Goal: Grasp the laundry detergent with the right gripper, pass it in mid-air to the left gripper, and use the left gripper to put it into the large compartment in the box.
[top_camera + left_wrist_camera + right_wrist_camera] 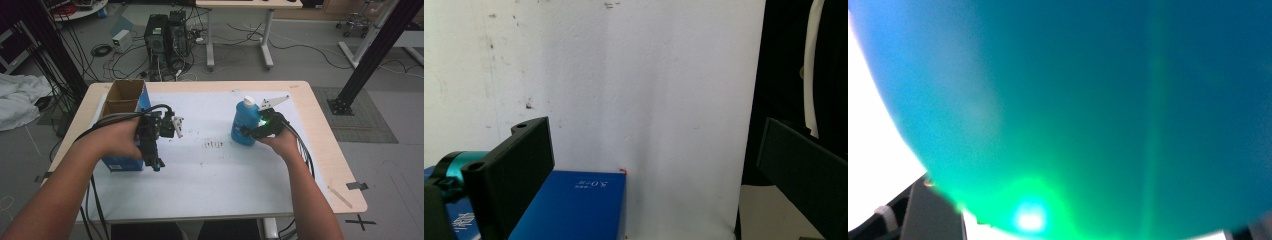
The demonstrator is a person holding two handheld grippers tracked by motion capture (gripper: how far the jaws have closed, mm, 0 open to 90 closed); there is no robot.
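The only writing that can be read is "5.0", printed upside down in white on the blue box [574, 205] at the bottom of the left gripper view; smaller white marks at its lower left corner are too blurred to read. That view also shows the left gripper [649, 165] with its jaws wide apart and nothing between them, over the white sheet [624, 75].

In the high view the same box [122, 127] stands left of centre, its brown flaps open, beside the left gripper [156, 165].

Right of centre, the right gripper [248, 133] grips a blue bottle [245, 120] with a white cap. The right gripper view shows the bottle [1088, 100] pressed close, with a green glow on it.
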